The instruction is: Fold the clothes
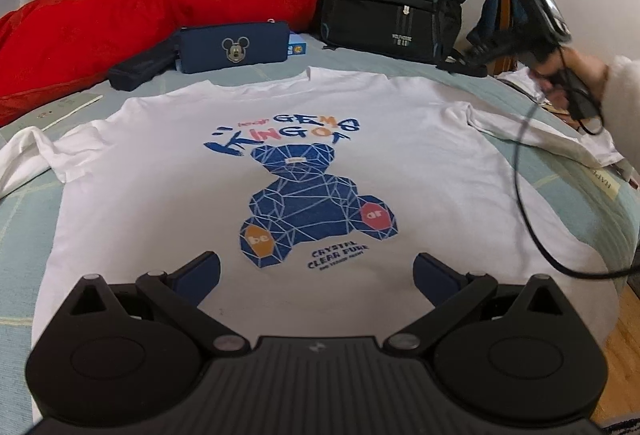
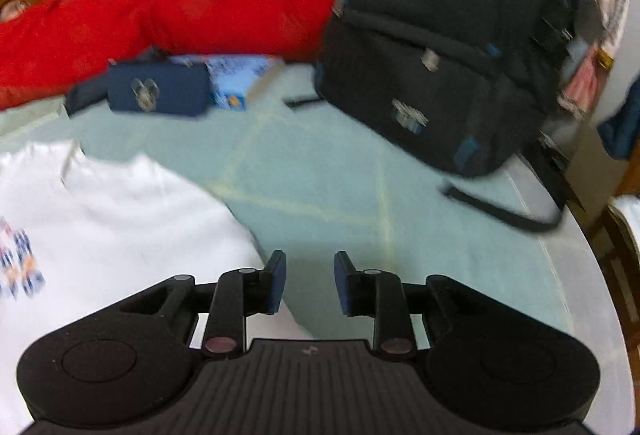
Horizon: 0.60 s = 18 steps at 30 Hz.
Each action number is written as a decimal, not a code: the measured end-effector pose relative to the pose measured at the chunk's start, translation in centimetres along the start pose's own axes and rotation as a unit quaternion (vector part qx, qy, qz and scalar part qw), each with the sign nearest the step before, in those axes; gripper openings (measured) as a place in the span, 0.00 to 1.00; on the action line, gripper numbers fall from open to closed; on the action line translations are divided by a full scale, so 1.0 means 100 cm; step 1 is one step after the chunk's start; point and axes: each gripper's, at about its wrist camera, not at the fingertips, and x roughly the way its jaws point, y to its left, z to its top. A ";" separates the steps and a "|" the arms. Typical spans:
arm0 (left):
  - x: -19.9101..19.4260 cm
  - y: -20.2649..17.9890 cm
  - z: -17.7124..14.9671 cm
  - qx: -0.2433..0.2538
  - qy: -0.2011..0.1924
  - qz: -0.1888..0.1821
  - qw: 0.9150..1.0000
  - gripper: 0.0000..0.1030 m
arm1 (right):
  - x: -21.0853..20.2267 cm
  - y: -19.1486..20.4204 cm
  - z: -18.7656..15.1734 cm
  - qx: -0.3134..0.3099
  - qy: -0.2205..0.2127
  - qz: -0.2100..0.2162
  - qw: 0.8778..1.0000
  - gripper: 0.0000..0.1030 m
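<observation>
One white T-shirt [image 1: 280,171] lies flat, print up, on the pale green bed [image 2: 320,171], light, limp and likely to sag, so pinch a sleeve or hem edge; left gripper [image 1: 316,275] spread wide, right gripper [image 2: 310,283] part-open, both empty.

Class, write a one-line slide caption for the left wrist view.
Open left hand-held gripper hovers over a white bear-print T-shirt spread flat on the bed.
</observation>
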 end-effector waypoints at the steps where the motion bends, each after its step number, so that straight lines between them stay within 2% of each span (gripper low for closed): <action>1: -0.001 -0.001 0.000 0.002 0.000 -0.002 1.000 0.99 | -0.001 -0.005 -0.008 0.002 0.006 -0.003 1.000 0.31; 6: -0.003 -0.006 0.001 0.006 -0.003 -0.004 1.000 0.99 | -0.005 -0.012 -0.041 0.013 0.020 0.004 1.000 0.35; 13: -0.006 -0.018 0.001 0.024 0.001 -0.006 1.000 0.99 | -0.006 0.011 -0.054 -0.060 0.015 -0.029 0.998 0.42; 15: -0.008 -0.021 0.002 0.028 -0.001 -0.007 1.000 0.99 | -0.005 0.003 -0.048 -0.057 0.010 -0.033 0.998 0.63; 16: -0.008 -0.021 0.002 0.027 -0.002 -0.008 1.000 0.99 | -0.001 -0.001 -0.047 -0.054 0.013 -0.034 0.998 0.65; 17: -0.008 -0.022 0.002 0.026 -0.003 -0.008 1.000 0.99 | 0.004 -0.005 -0.049 -0.049 0.023 -0.027 0.998 0.64; 18: -0.009 -0.022 0.002 0.025 -0.003 -0.008 1.000 0.99 | 0.008 -0.009 -0.051 -0.043 0.031 -0.018 0.998 0.55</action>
